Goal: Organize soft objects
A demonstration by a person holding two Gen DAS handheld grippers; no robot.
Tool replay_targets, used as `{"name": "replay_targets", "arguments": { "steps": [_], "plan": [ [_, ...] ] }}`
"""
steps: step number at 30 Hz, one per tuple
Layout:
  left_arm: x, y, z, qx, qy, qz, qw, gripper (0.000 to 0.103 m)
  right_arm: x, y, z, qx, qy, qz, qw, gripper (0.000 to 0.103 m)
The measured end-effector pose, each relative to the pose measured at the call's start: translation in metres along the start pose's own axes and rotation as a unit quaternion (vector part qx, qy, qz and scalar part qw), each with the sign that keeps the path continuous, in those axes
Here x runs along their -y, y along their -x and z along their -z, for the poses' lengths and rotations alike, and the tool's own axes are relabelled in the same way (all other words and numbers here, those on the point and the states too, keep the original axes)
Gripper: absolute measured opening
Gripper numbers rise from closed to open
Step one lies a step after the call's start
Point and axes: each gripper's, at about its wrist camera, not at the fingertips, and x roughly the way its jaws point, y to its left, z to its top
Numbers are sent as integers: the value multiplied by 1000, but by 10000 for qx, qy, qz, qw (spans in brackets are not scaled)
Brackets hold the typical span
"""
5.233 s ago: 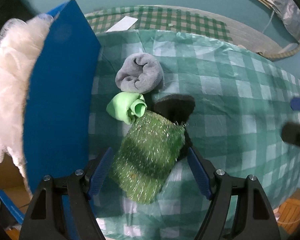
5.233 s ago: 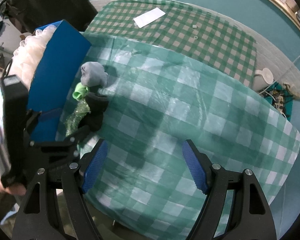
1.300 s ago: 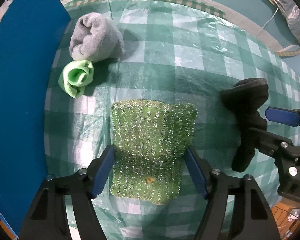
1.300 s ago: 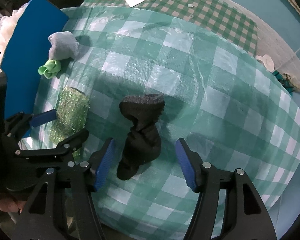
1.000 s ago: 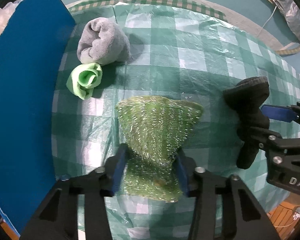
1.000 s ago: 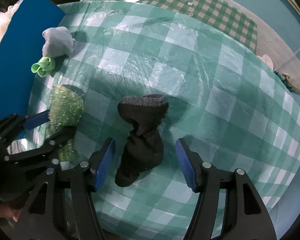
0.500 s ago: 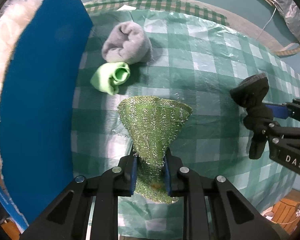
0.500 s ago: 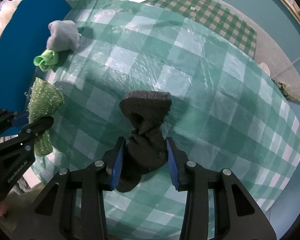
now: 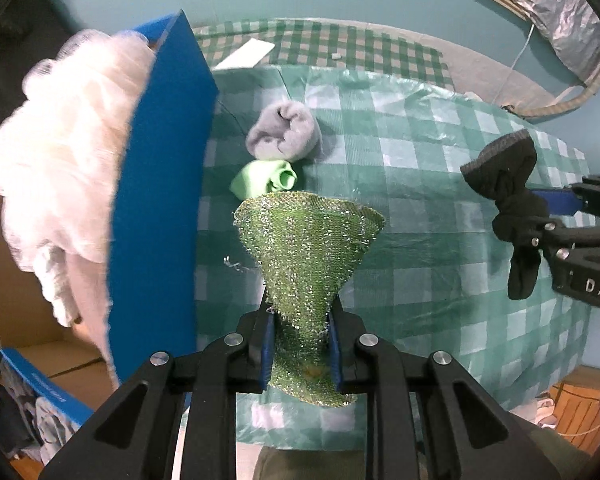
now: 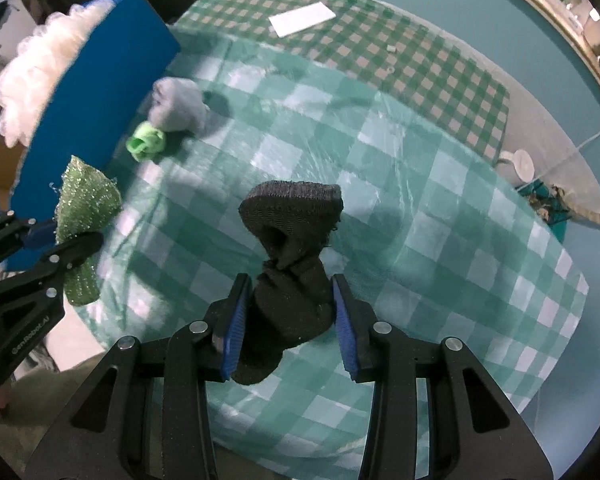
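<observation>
We hold two things above the table with the green-and-white checked plastic cloth (image 9: 440,208). Our left gripper (image 9: 300,340) has its blue pads pressed tight on the glittering green mesh scrubbing cloth (image 9: 306,248), which is pinched narrow between the fingers and fans out wide beyond the tips. Our right gripper (image 10: 288,320) is closed on the black knitted sock (image 10: 292,264); the pads squeeze its middle, the cuff stands out past the fingertips and the toe hangs back toward the gripper body.

Beyond the left fingertips lie a rolled light-green sock (image 9: 266,178) and, just behind and touching it, a rolled grey sock (image 9: 284,132). To the left of the left fingers stands a tall blue box wall (image 9: 160,200), with a white mesh bath puff (image 9: 64,152) on its far side. Far beyond the fingers a white card (image 10: 302,19) rests on a smaller-checked green cloth (image 10: 420,60).

On the gripper bodies we can read "DAS", cut off at the picture's edge, and "GenRobot.AI".
</observation>
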Motion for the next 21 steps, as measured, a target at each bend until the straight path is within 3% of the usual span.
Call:
{"name": "replay_targets", "arguments": {
  "steps": [12,21],
  "plan": [
    [-16,42,7,338,-246,-165,9990,22,-21,49,-5,297,16,-67,9995,39],
    [-41,64,11,437,-103,-119,9989,22,-39,70,-10,449,-34,-125,9989,39]
  ]
}}
